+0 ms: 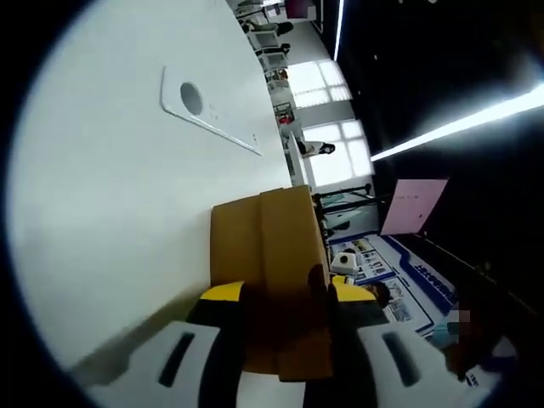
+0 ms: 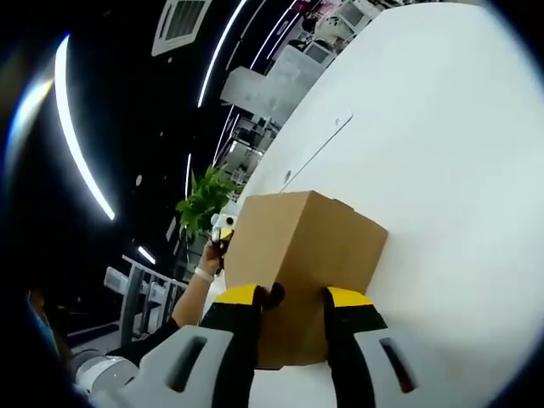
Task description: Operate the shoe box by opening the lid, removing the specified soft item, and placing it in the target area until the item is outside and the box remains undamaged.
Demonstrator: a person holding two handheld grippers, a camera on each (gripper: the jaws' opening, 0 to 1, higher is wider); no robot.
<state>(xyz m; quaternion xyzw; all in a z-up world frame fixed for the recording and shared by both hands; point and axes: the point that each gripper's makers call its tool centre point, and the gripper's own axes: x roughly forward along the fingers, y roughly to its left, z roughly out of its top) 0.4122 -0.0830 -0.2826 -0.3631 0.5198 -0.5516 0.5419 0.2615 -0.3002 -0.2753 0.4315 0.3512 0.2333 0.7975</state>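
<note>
- Left gripper view looks along a brown cardboard shoe box (image 1: 270, 255) resting on a white table (image 1: 110, 212); the left gripper (image 1: 287, 297) has its two yellow-tipped jaws set on either side of the near end of the box, closed in against the cardboard.
- Right gripper view has the same box (image 2: 302, 255) from its other end, and the right gripper (image 2: 297, 302) likewise has a jaw on each side of the near corner, pressed against it, so both tools look to be holding the box between them.
- From where I stand the lid reads as not yet open: the top panel lies flat and flush, with only a seam along it in the left gripper view.
- No soft item can be made out anywhere outside the box, so I judge it to be inside, unseen.
- A flat plate with a round hole (image 1: 204, 106) is let into the table well beyond the box; whether that marks the target area I cannot tell.
- A person's hand (image 2: 208, 259) shows just beside the far side of the box in the right gripper view.
- My reading: opening, removal and placing are all left to do, and the box looks undamaged.
</note>
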